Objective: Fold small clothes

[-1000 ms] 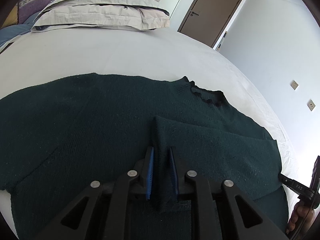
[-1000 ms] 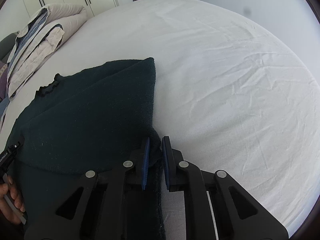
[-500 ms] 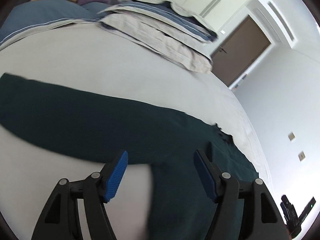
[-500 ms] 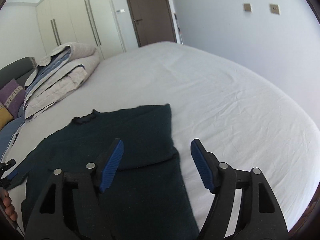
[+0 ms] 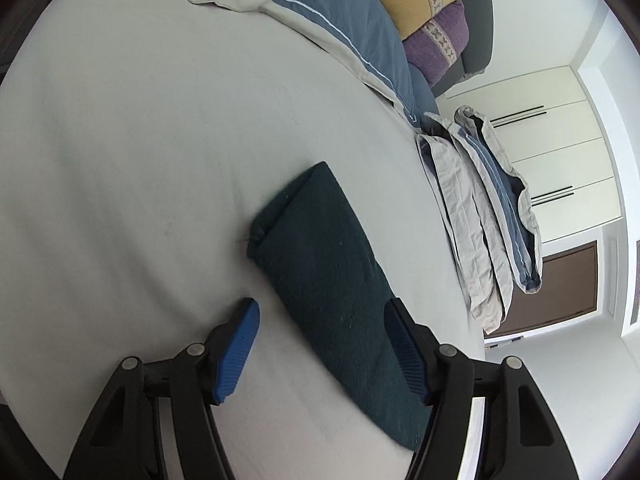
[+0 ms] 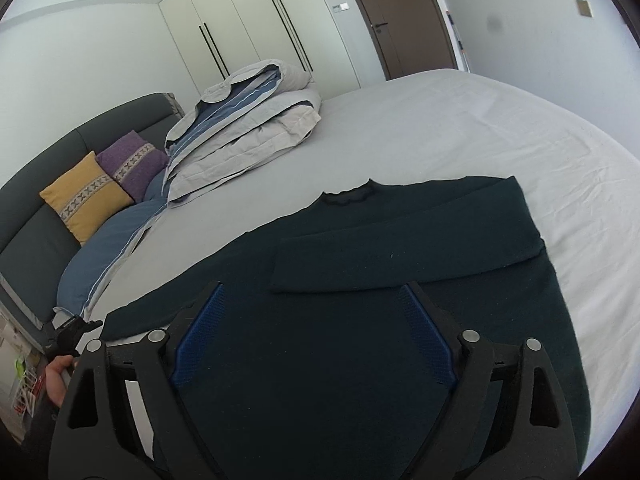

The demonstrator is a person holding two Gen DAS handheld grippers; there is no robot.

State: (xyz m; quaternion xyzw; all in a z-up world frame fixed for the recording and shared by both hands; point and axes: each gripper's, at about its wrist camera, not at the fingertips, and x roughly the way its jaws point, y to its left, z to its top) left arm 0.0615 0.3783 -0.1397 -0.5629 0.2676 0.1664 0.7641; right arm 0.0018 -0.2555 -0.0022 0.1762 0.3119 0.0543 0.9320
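The dark green sweater lay flat on the white bed, neckline toward the folded duvet and the far side of the bed, its hem toward the near edge. One sleeve was folded across the chest, ending in a straight cuff near the middle of the body. The other sleeve stretched out unfolded over the sheet toward the side of the bed where the pillows lay.

The right tongs hung just above the lower body of the sweater, spread wide, blue pads well apart and gripping nothing; the folded sleeve lay just beyond their tips. The left tongs were also spread wide and empty, straddling the outstretched sleeve, which ran up between the fingers to its cuff further out on the sheet. Whether their pads touched the sheet could not be told.

In the right wrist view the left hand showed at the near left edge of the bed, gripping its tool beside the end of the outstretched sleeve. A blue pillow, a yellow cushion and a purple cushion sat against the grey headboard.
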